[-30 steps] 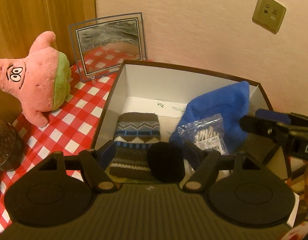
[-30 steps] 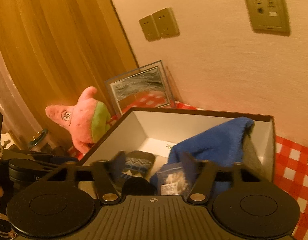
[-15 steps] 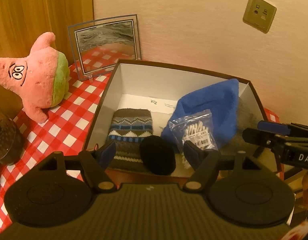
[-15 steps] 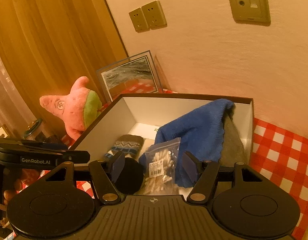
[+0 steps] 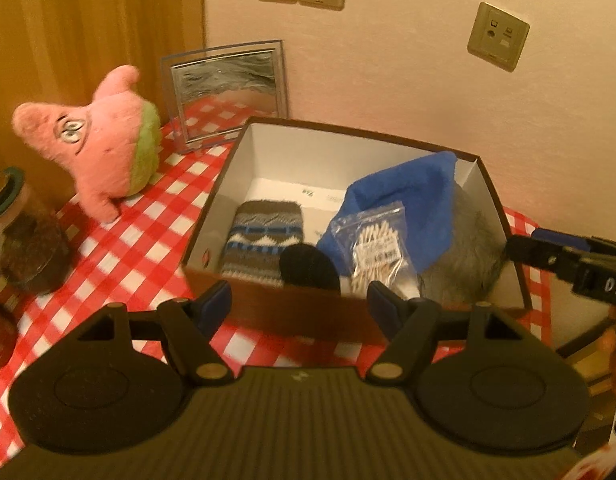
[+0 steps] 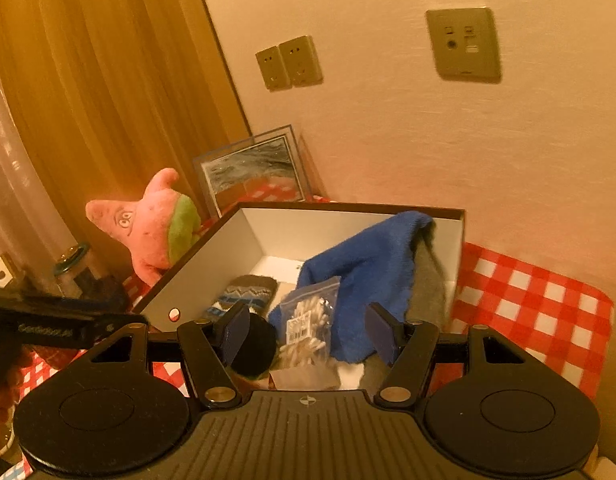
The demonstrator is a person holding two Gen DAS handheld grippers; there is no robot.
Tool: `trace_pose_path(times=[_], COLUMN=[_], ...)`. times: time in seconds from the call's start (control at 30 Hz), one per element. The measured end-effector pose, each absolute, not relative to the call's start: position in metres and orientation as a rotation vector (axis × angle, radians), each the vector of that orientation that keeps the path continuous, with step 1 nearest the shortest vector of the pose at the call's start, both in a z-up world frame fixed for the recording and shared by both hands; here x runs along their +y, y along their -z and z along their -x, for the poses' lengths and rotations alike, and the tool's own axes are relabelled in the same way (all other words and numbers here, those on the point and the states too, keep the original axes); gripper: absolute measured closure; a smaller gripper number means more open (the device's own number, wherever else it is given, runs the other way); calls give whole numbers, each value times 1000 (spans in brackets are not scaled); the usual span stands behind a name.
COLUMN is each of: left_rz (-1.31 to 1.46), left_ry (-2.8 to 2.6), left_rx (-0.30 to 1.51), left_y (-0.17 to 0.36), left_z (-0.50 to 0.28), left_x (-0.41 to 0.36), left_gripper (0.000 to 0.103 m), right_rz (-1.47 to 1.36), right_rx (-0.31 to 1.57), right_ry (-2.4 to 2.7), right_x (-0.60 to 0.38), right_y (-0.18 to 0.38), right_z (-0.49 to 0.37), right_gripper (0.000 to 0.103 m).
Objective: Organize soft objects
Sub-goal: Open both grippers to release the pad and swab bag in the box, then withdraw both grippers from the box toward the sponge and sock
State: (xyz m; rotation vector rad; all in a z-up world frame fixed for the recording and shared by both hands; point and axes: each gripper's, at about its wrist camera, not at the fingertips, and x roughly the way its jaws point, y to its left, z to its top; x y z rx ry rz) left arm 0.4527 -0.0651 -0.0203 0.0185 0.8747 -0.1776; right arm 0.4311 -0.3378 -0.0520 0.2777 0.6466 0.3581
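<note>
Soft things lie in the open box (image 5: 244,184) on the checked cloth — both grippers empty.

The knit sock (image 5: 264,242) lies flat at the box's left, long axis running from near wall to far wall; the blue towel (image 5: 420,200) slumps against the right wall. Left gripper (image 5: 298,304) and right gripper (image 6: 308,330) stand with fingers apart, nothing between them.

right claw (image 5: 568,264): "DA" readable | left claw (image 6: 48,326): lettering too blurred to read

Checked tablecloth (image 5: 148,240) — box (image 5: 292,312), plush (image 5: 108,152), frame (image 5: 228,92), jar (image 5: 24,240).
</note>
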Motion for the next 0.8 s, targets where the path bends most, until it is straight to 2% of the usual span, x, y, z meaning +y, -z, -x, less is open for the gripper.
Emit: trace_pose_path(times=[0.5, 0.8], left_rz=[60, 96], left_ry=[-49, -99], left_rx=[928, 969], left_y=[23, 32], left_z=[-320, -270], left_x=[-4, 6], left_gripper=[30, 30], right_rz=[-283, -285], right_rx=[741, 784], right_ry=[-586, -618], right_x=[-318, -299], right_y=[67, 79], right_z=[-366, -338], right_gripper=[39, 36])
